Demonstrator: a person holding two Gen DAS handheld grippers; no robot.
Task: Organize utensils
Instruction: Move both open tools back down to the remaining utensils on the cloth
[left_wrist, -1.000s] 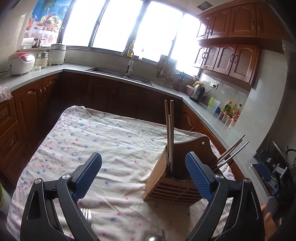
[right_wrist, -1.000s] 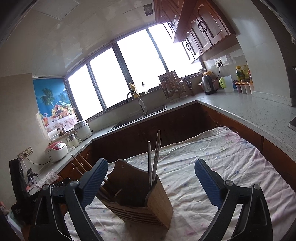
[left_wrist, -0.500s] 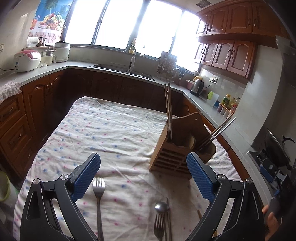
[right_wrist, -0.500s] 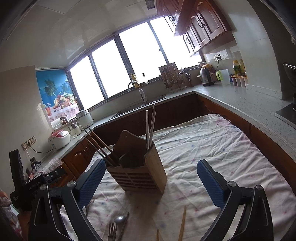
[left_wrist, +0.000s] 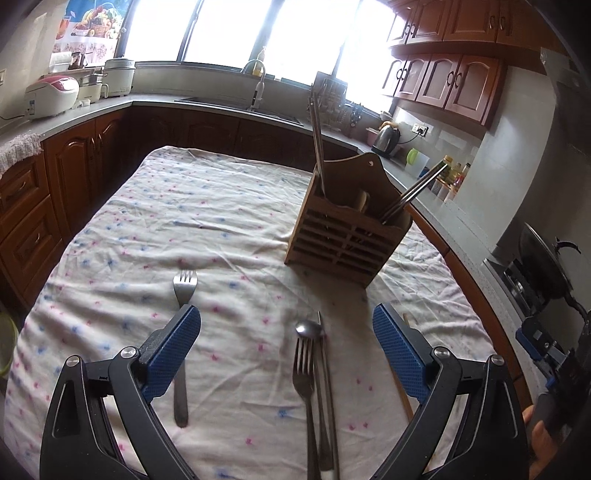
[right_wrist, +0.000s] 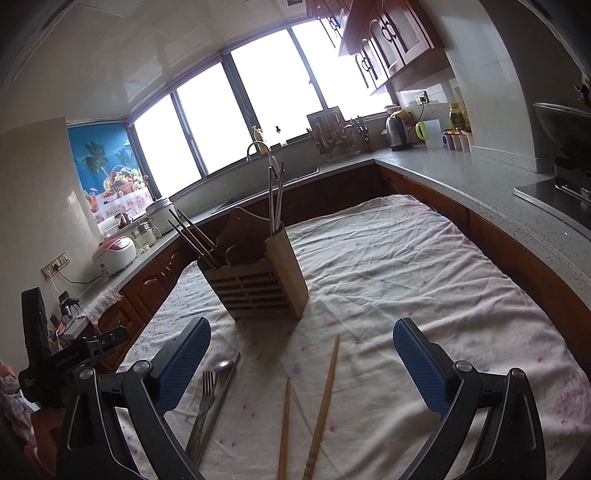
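Newly revealed steel forks (left_wrist: 184, 291), wooden chopsticks (right_wrist: 325, 402)

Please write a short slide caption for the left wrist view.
Open left gripper above fork, spoon, before wooden utensil holder.

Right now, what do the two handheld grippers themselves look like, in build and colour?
Both match. The left gripper and the right gripper each have two black plastic arms with triangular cut-outs and silver pivot bolts. The jaws are faced with blue pads bearing a fine grid texture. No cables or markings show on them. In the left view, the other gripper's black-and-blue body is held in a hand.
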